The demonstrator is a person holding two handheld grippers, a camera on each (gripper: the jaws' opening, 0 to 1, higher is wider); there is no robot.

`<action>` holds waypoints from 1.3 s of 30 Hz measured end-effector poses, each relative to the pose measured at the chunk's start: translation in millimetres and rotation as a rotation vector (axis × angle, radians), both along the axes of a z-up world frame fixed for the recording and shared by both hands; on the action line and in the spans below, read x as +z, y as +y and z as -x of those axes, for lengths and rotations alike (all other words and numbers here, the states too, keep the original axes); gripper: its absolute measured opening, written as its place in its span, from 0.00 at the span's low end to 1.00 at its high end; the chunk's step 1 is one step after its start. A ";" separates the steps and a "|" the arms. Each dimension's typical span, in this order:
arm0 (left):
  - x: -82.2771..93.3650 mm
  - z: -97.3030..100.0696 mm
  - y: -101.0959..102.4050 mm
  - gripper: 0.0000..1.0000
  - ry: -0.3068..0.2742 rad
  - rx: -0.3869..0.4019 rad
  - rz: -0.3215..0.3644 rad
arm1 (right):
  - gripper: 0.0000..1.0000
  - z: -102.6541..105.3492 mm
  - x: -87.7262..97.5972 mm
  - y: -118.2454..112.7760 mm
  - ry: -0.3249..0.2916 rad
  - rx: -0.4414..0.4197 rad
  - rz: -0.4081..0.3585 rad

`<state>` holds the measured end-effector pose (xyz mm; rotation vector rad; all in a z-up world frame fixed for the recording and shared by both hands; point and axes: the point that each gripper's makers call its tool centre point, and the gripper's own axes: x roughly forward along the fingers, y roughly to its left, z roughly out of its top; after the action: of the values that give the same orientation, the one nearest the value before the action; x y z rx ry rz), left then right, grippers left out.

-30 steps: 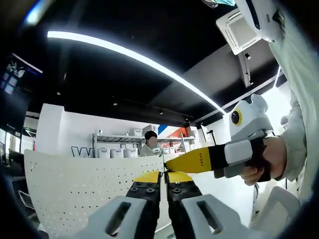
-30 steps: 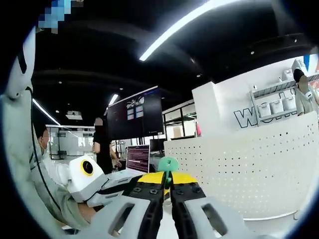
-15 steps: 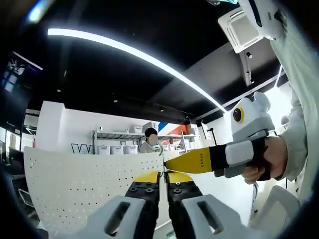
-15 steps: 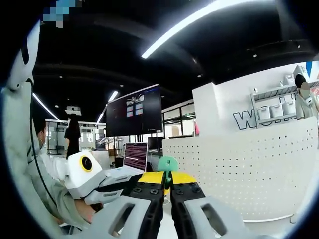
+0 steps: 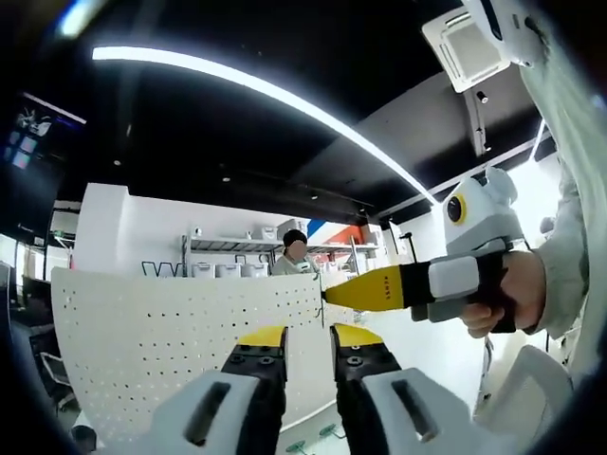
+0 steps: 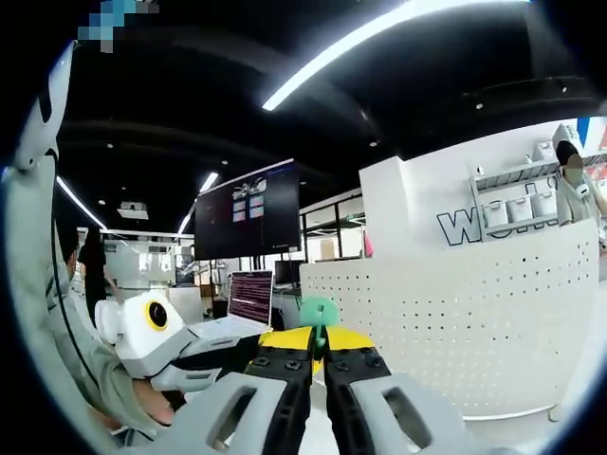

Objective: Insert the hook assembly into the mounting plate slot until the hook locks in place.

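Observation:
In the right gripper view my right gripper (image 6: pixel 319 334) is shut on a small teal-green piece (image 6: pixel 319 310), the hook assembly, whose rounded top sticks out above the yellow jaw tips. In the left gripper view my left gripper (image 5: pixel 309 334) stands open, its jaws apart with nothing between them. The right gripper (image 5: pixel 332 295) reaches in from the right, held by a hand (image 5: pixel 512 299), its yellow tip just above my left jaws. The left gripper (image 6: pixel 218 353) shows low on the left of the right gripper view. Both grippers point upward at the room.
A white perforated panel (image 5: pixel 161 332) (image 6: pixel 474 322) curves behind both grippers. Behind it are shelves with white bins (image 5: pixel 228 270), and a person (image 5: pixel 294 254) stands there. A wall screen (image 6: pixel 248 209) and a laptop (image 6: pixel 249 297) stand at the left. A pale sleeve (image 5: pixel 569 171) rises at the right.
My left gripper's jaws have parted from nearly shut to open. The right gripper stays shut on the green piece. Both views have shifted slightly.

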<state>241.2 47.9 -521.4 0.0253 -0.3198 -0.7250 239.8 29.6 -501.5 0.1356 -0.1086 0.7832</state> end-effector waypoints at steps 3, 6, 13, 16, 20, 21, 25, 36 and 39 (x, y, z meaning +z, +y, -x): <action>-7.5 -3.5 6.0 0.26 0.024 0.026 -0.007 | 0.01 -4.7 -6.5 -5.7 0.010 -0.023 0.007; -11.2 -3.5 12.6 0.26 0.017 0.049 -0.011 | 0.01 -8.8 -11.3 -10.9 0.020 -0.047 0.011; -32.4 -7.3 23.3 0.39 0.061 0.105 -0.027 | 0.01 -19.7 -20.2 -23.9 0.018 -0.116 0.049; -40.8 -7.5 24.0 0.42 0.076 0.115 -0.039 | 0.01 -30.0 -21.1 -35.2 0.026 -0.163 0.049; -49.4 -4.3 23.6 0.44 0.080 0.118 -0.046 | 0.01 -43.8 -15.4 -47.4 0.017 -0.218 0.055; -50.7 -3.8 23.2 0.45 0.081 0.116 -0.047 | 0.01 -46.6 -13.7 -49.4 0.016 -0.229 0.054; -55.9 -1.3 21.5 0.47 0.085 0.107 -0.052 | 0.01 -57.6 -4.8 -53.7 -0.002 -0.265 0.060; -57.2 0.8 18.7 0.51 0.076 0.089 -0.035 | 0.01 -90.8 5.5 -54.3 -0.008 -0.338 0.083; -55.6 2.1 17.0 0.51 0.062 0.080 -0.036 | 0.01 -100.8 5.1 -50.1 -0.013 -0.356 0.110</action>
<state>239.0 64.9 -577.0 0.0492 -0.2451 -0.6506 340.5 -20.5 -496.4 0.0054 -0.0986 0.4336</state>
